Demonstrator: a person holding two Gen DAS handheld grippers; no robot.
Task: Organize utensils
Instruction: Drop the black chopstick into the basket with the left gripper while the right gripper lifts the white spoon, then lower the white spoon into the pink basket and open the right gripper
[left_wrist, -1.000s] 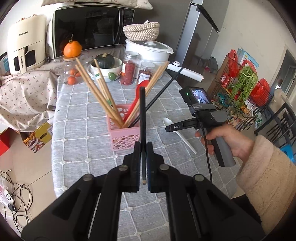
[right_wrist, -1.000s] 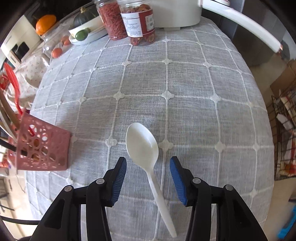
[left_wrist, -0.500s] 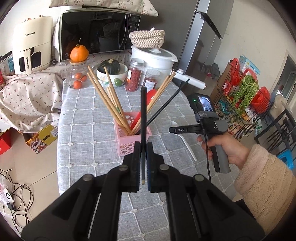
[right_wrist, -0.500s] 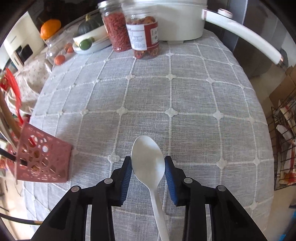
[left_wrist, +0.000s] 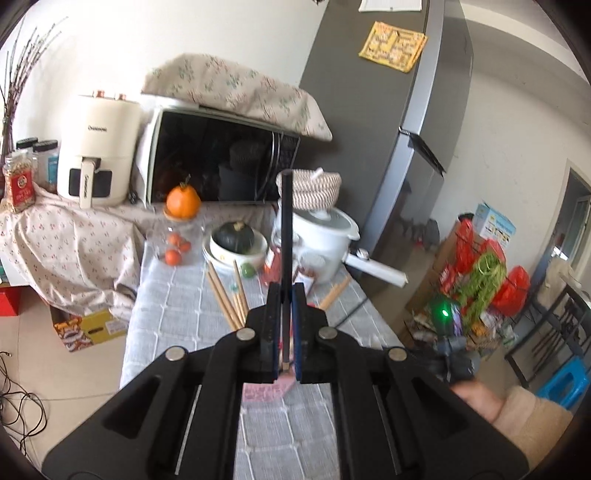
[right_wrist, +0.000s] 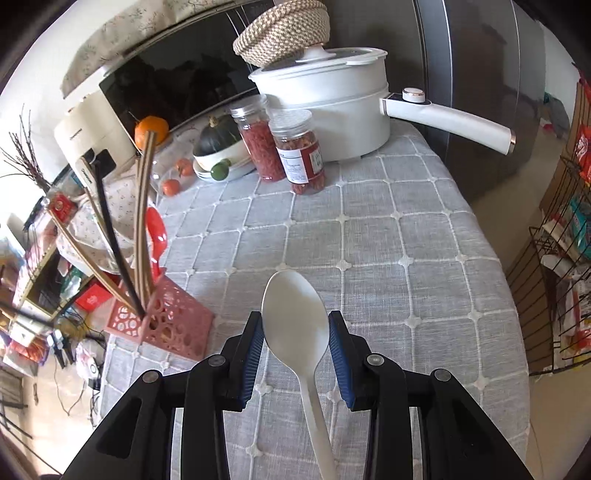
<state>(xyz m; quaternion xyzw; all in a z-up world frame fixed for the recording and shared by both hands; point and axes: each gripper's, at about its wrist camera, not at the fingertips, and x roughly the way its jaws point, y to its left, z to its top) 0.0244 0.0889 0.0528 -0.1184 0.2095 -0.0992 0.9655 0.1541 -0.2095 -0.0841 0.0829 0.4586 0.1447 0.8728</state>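
My left gripper (left_wrist: 285, 295) is shut on a black chopstick (left_wrist: 286, 229) that stands upright between its fingers, raised above the table. The pink perforated utensil basket (right_wrist: 162, 325) stands at the table's left side and holds wooden chopsticks (right_wrist: 142, 206), a black chopstick and a red spoon (right_wrist: 155, 232); the left wrist view shows only its chopstick tips (left_wrist: 229, 295). My right gripper (right_wrist: 295, 332) is shut on the bowl of a white plastic spoon (right_wrist: 295, 325), lifted off the grey checked tablecloth (right_wrist: 388, 258).
At the table's far end stand a white electric pot (right_wrist: 332, 107) with a long handle, two red-filled jars (right_wrist: 299, 151), a bowl with a squash (right_wrist: 218, 147), oranges and a microwave (left_wrist: 221, 170). A wire rack (right_wrist: 565, 258) stands right of the table.
My right gripper has closed on the white spoon and lifted it off the cloth. My left gripper has risen and tilted up with the black chopstick, above the basket.
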